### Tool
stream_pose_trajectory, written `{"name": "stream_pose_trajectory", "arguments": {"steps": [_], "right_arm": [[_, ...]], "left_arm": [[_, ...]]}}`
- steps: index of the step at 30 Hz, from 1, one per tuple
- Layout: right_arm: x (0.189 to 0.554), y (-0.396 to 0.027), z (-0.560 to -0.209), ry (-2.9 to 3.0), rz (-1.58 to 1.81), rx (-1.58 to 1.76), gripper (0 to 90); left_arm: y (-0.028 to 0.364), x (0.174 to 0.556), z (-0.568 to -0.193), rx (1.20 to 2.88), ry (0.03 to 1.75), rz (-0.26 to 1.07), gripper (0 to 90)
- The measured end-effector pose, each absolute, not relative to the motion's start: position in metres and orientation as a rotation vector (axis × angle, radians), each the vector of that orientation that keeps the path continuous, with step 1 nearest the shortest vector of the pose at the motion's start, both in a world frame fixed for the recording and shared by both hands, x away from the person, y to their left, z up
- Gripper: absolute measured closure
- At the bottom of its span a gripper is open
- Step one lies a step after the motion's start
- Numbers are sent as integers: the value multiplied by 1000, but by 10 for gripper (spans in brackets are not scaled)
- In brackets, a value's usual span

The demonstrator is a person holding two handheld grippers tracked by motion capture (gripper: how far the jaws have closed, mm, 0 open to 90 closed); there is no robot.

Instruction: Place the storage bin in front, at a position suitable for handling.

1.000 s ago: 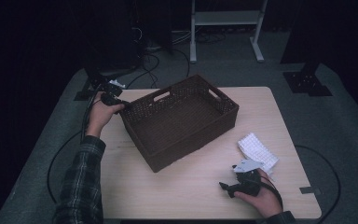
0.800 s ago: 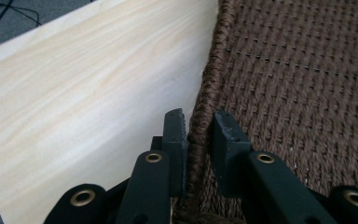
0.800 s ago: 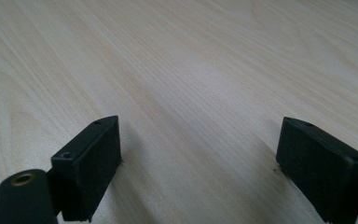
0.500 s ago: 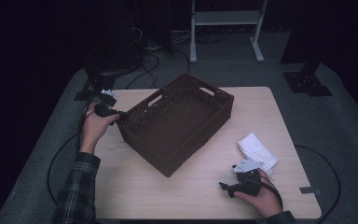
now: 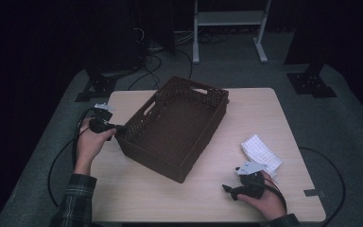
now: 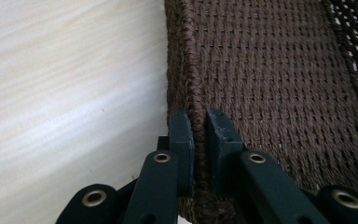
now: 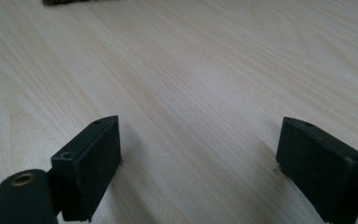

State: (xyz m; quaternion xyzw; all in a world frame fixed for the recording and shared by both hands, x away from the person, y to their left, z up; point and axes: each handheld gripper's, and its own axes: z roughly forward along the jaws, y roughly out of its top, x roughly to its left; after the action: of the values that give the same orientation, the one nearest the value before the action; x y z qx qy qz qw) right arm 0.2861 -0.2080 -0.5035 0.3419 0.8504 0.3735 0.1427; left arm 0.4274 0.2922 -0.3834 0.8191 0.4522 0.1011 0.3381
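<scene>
**benchwatcher:** Two tools on the go here. The left tool has its jaws pinched on the rim of the brown woven basket, right at the corner nearest the person's left hand. The left gripper view makes it obvious: one jaw outside the basket wall, one inside, the woven edge squeezed between them. Those jaws have just been closing in on that rim too.

**knotty_pine:** And where's the basket sitting?

**benchwatcher:** Middle of the bench, turned at an angle to the bench edges, a bit towards the left side. Looks empty inside from the high view.

**knotty_pine:** What about the other hand?

**benchwatcher:** The right tool sits well clear of the basket, down by the near edge of the bench. Its jaws are spread wide with bare wood between them, nothing pinched. Just past that hand, away from the basket, lies a white folded cloth with a waffle pattern.
</scene>
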Motion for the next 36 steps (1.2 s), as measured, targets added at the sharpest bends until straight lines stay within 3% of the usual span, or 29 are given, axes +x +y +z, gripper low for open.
{"name": "stream_pose_trajectory", "arguments": {"steps": [16, 25, 36], "right_arm": [[286, -208, -504, 2453, 1076, 985, 130], [286, -208, -504, 2453, 1076, 985, 130], [286, -207, -504, 2450, 1075, 992, 130]], "left_arm": [[340, 387, -384, 2088, 1253, 308, 816], [346, 381, -385, 2072, 1250, 329, 795], [346, 371, -362, 2005, 1210, 418, 594]]}}
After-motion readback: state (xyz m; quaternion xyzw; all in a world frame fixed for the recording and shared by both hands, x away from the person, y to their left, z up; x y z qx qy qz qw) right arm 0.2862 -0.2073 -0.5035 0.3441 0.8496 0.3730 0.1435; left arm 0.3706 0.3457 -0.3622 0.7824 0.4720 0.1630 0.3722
